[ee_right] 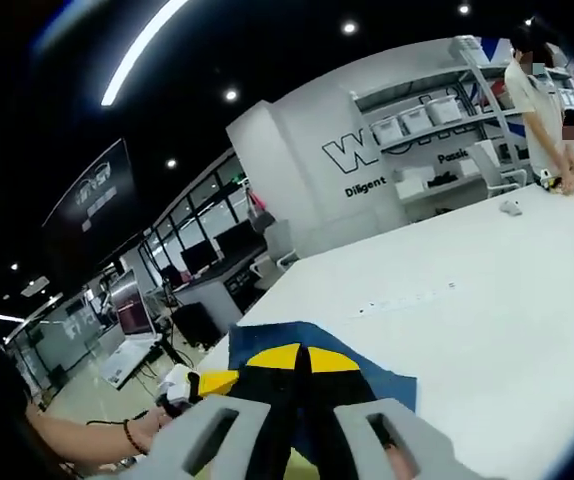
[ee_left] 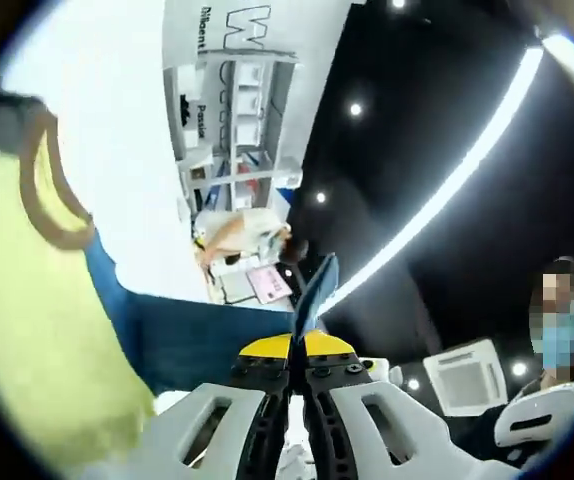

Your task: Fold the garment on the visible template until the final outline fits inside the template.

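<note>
A yellow garment (ee_left: 37, 300) with a brownish neck trim (ee_left: 52, 190) hangs along the left of the left gripper view. Blue fabric (ee_left: 197, 335) joins its edge and runs to my left gripper (ee_left: 298, 347). Those jaws are shut, and a thin fold of the blue fabric sticks up between the yellow tips. In the right gripper view, my right gripper (ee_right: 298, 358) is also shut. Blue fabric (ee_right: 372, 385) spreads out behind and beside its yellow tips, over the white table (ee_right: 487, 300). I cannot tell whether the blue fabric is part of the garment or a separate sheet.
A person's hand and forearm (ee_right: 117, 435) reach in at the lower left of the right gripper view. One person stands at the table's far end (ee_right: 539, 100), by shelving with bins (ee_right: 437, 120). Another person (ee_left: 562, 320) is at the right of the left gripper view.
</note>
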